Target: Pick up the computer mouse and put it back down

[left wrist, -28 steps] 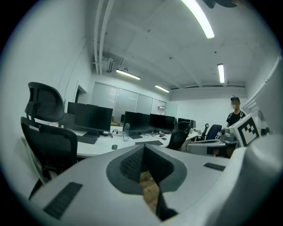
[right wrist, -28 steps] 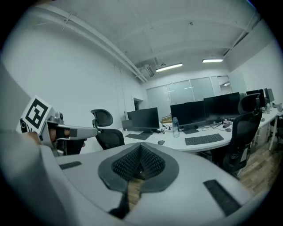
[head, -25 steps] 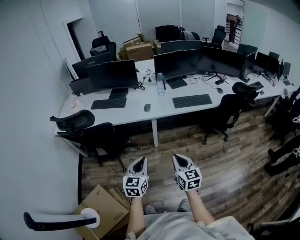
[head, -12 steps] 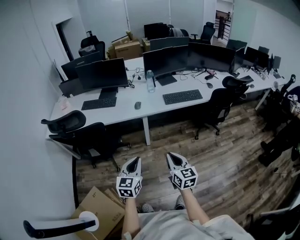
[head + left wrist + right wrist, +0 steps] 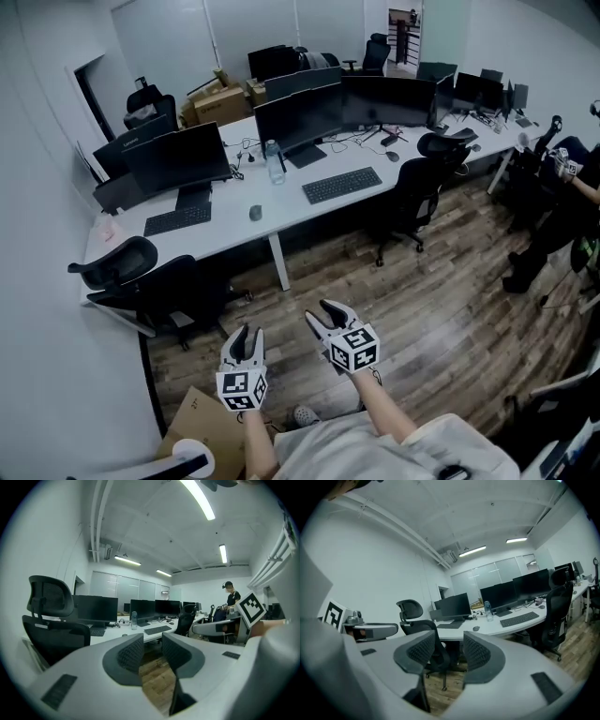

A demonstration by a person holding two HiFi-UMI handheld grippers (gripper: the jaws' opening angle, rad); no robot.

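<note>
No lettering is legible; the left claw (image 5: 244, 334) and right claw (image 5: 320, 311) bear only square coded markers.

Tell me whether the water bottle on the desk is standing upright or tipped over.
Upright. The bottle stands on its base on the white desk, with its cap at the top.

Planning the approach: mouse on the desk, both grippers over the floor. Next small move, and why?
Probably walk toward the desk, aiming the right gripper at the mouse. Both it and the left gripper hang over the floor, far short of the desk; their jaws have just been opening, with nothing between them.
</note>
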